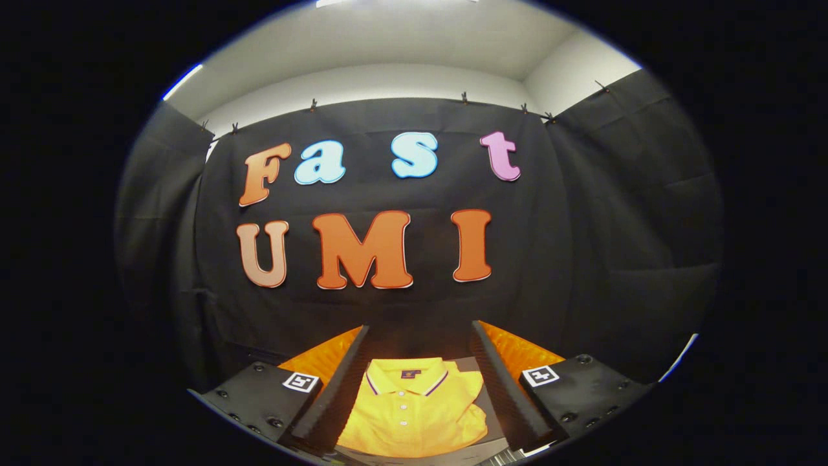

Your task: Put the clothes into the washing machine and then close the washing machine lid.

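Gripper (420,336) fingers spread wide around one yellow shirt (414,408).

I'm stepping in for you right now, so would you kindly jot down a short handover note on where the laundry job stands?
Hand-held gripper: open, fingers spread wide, touching nothing.
Clothes: a folded yellow polo shirt lies flat, collar away from the gripper, on a grey surface, seen between the two fingers and below them. It looks untouched.
Behind it hangs the booth's black cloth wall.
Done: nothing yet, judging by the neat fold.
Left: lower the fingers onto the shirt, grip it, carry it to the washing machine, drop it in, then close the lid.
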`<state>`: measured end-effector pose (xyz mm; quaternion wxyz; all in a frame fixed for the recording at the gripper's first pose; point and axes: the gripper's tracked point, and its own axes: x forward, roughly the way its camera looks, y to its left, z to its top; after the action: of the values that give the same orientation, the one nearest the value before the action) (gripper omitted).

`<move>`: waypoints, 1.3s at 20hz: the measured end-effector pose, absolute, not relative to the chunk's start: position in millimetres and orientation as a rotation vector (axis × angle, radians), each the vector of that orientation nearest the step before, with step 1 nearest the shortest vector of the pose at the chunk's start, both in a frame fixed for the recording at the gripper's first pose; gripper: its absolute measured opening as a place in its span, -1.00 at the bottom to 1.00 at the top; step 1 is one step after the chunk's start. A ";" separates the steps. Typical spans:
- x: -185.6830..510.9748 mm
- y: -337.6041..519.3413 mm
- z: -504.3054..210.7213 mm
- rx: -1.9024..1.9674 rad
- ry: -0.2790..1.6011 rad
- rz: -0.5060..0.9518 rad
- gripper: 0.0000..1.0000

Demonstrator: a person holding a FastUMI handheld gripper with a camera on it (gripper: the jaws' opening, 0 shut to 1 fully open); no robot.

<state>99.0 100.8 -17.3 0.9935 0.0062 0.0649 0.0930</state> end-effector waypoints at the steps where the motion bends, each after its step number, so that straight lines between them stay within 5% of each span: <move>1: 106.9 109.2 -26.8 0.004 0.163 0.205 0.96; 16: 172.7 149.1 -208.3 -0.048 0.669 0.266 0.98; 26: 183.2 138.5 -265.5 -0.086 0.779 0.218 0.98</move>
<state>183.2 138.5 -265.5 0.9185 -0.0416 0.3787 0.1061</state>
